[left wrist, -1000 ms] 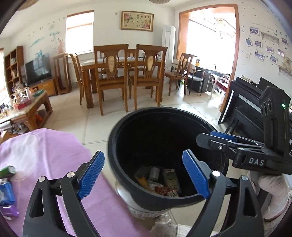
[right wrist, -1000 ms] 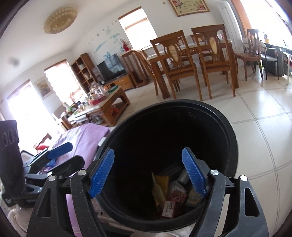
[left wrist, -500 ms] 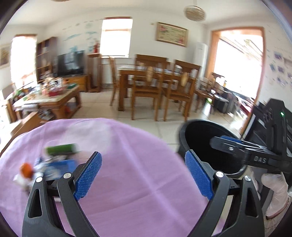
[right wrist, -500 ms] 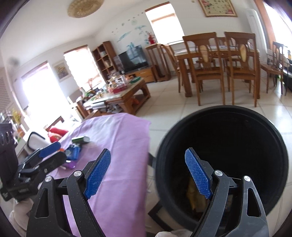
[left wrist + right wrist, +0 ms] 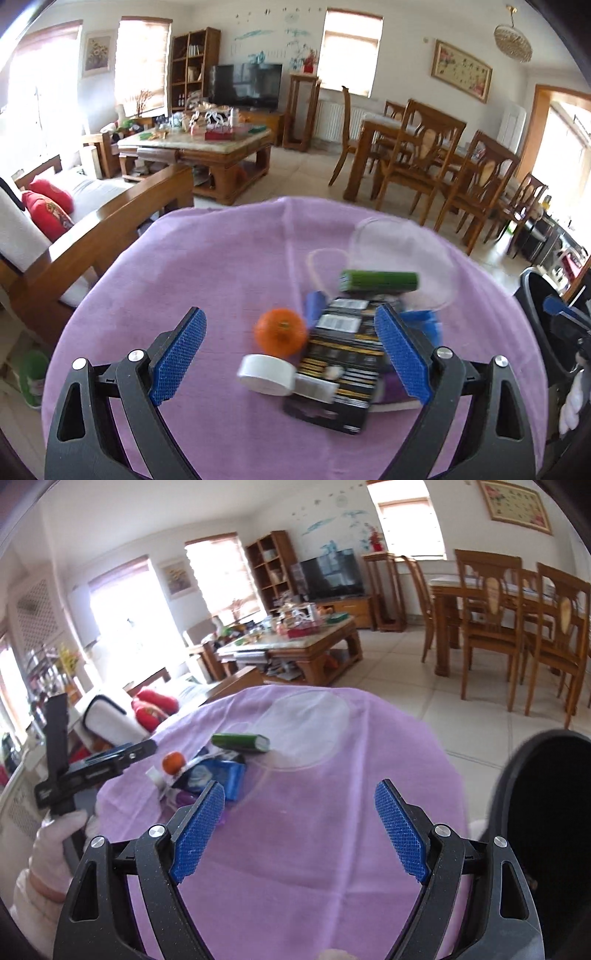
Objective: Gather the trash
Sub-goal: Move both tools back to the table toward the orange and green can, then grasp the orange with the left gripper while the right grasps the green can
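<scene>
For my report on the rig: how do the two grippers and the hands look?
Both the left gripper and right gripper are speckled black plastic with triangular cut-outs, silver screws and blue textured pads. The left hand wears a white glove.

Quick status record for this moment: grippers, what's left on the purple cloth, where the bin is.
left gripper: open, empty, over the trash pile
right gripper: open, empty, over bare purple cloth
trash pile: green box, orange, white cap, black packet, blue packet
bin: black, beside the cloth, at the right gripper's right
</scene>
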